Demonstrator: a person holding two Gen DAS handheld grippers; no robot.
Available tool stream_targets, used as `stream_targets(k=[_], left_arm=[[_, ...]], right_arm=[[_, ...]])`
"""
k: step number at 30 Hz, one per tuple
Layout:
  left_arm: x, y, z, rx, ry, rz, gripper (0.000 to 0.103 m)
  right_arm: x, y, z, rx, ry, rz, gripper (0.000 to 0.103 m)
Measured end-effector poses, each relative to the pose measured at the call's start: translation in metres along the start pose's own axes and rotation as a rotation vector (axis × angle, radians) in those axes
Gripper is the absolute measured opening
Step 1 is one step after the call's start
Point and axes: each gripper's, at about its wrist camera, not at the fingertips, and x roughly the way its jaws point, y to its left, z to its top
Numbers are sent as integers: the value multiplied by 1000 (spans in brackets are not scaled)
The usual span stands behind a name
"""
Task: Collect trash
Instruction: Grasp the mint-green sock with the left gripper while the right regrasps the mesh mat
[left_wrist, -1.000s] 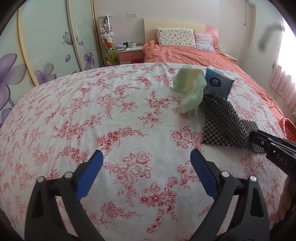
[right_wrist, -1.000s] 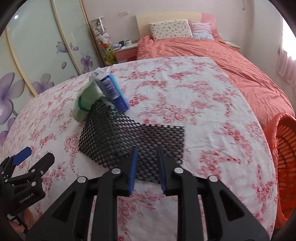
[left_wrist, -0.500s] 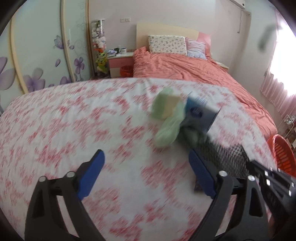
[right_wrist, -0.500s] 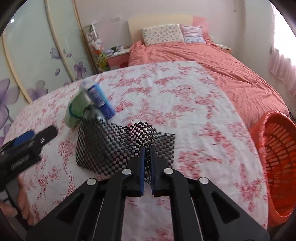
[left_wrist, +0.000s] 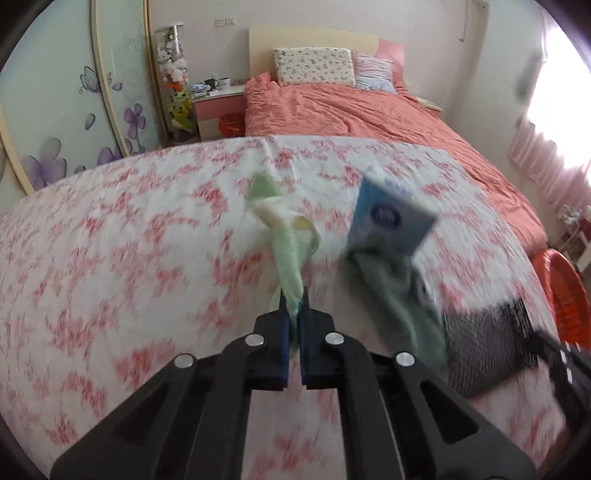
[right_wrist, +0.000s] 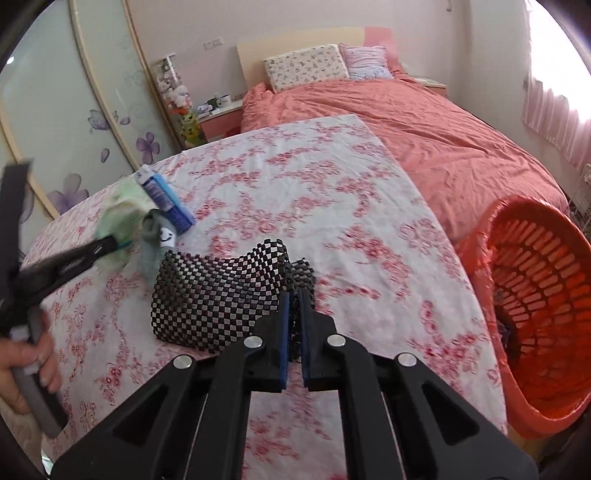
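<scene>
Trash lies mid-frame on the floral sheet (right_wrist: 332, 192): the left claw (left_wrist: 294, 314) is clenched on a pale green cloth (left_wrist: 286, 236), the right claw (right_wrist: 291, 314) on a black checkered mesh mat (right_wrist: 214, 291). Only the right view shows the orange basket (right_wrist: 535, 280) whole at the right edge, a hand (right_wrist: 22, 365) at lower left and a small face printed on a grey sock (right_wrist: 157, 236). A blurred blue tissue pack (left_wrist: 388, 221), its writing unreadable, sits beside the cloth before the coral bed (left_wrist: 351, 110).

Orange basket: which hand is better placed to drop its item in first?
Right. The right gripper, shut on the black mesh mat, has the orange basket just beside it; the left gripper holds the green cloth farther away.
</scene>
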Motion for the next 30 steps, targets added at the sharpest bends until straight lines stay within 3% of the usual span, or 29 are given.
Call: stream_targets(k=[9,10,12,14,15,16,17,23,30], left_arm=[[-48,21,-64,-11,25,-101,6],[-49,22,-67,-17,30,-100,8],[-50,23,-69,-25,29,-86,23],[-48,28,-66,-50,24,-55,48],[-47,29,-65,-64,20,-51,50],[-46,30,-62,-70,19,-45,53],[-44,31,-61,-72,19,-37,57],[-28,35,-49,-92,24,29,63],[-16,39,-43,-98,37,72,63]], right_arm=[[-7,4,-7,-21,2,14,5],[-8,4,-8,-22,4,19,6],[-8,4,-8,-11,5,25,6],[-8,2,-7,15,14,45,18],[-8,2,-6,24,15,54,27],[-8,3,-5,32,13,62,46],[-7,5,-4,32,9,63,58],[11,28,0,-45,28,8,81],[26,52,-7,-151,55,-63,86]])
